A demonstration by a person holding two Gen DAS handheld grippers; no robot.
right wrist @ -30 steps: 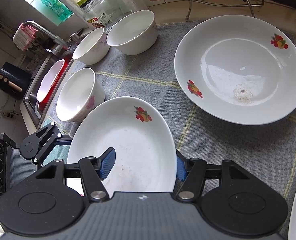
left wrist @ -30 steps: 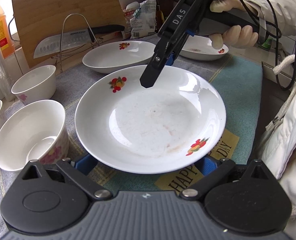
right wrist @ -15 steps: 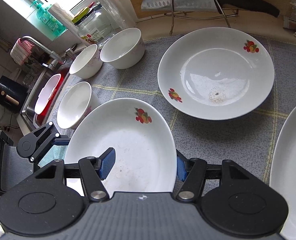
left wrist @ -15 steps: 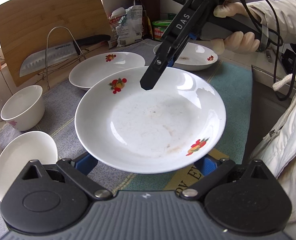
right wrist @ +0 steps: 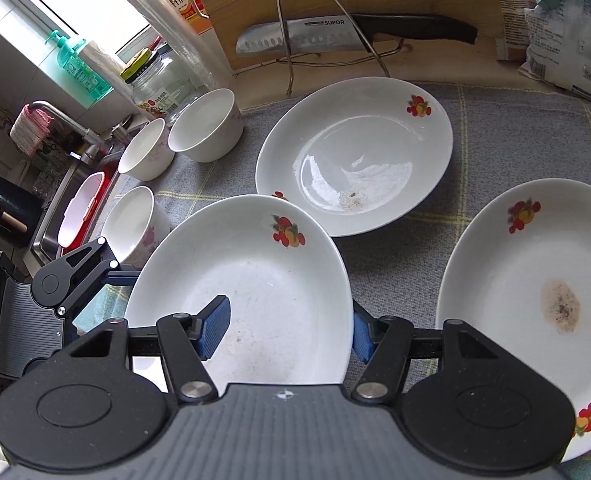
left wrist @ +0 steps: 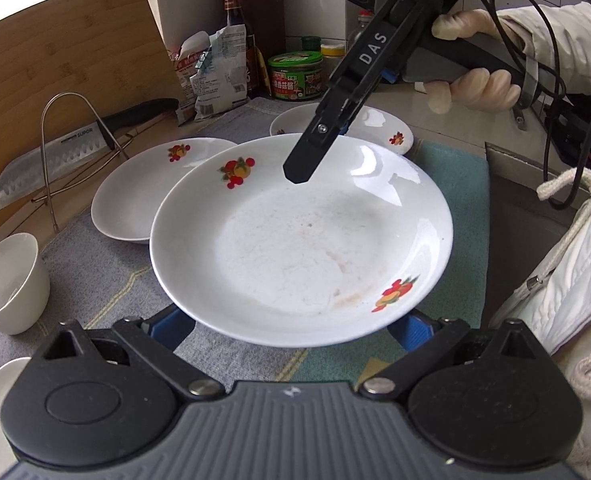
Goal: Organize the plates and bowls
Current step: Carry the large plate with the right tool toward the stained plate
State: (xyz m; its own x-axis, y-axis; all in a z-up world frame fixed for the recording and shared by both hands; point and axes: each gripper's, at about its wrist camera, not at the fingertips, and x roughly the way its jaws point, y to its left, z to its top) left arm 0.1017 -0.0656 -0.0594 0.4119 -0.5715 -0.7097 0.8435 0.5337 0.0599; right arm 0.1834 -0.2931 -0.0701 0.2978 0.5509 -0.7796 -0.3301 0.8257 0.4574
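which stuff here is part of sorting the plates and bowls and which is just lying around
For the job: held plate, clamped by right gripper, left gripper at its near rim; two plates on the cloth; three bowls.

Lying about: knife, cutting board, green-lidded jar, soap bottle.

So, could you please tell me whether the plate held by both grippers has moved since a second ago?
Yes. The held plate has travelled across the cloth away from the bowls and now overlaps the plate near the knife rack.

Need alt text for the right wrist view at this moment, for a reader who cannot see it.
The right gripper is clamped on the rim of a white fruit-print plate, which the left gripper meets at its far edge. Beyond, on a grey checked cloth, sit two more plates and three white bowls; a knife rests on a wire rack.
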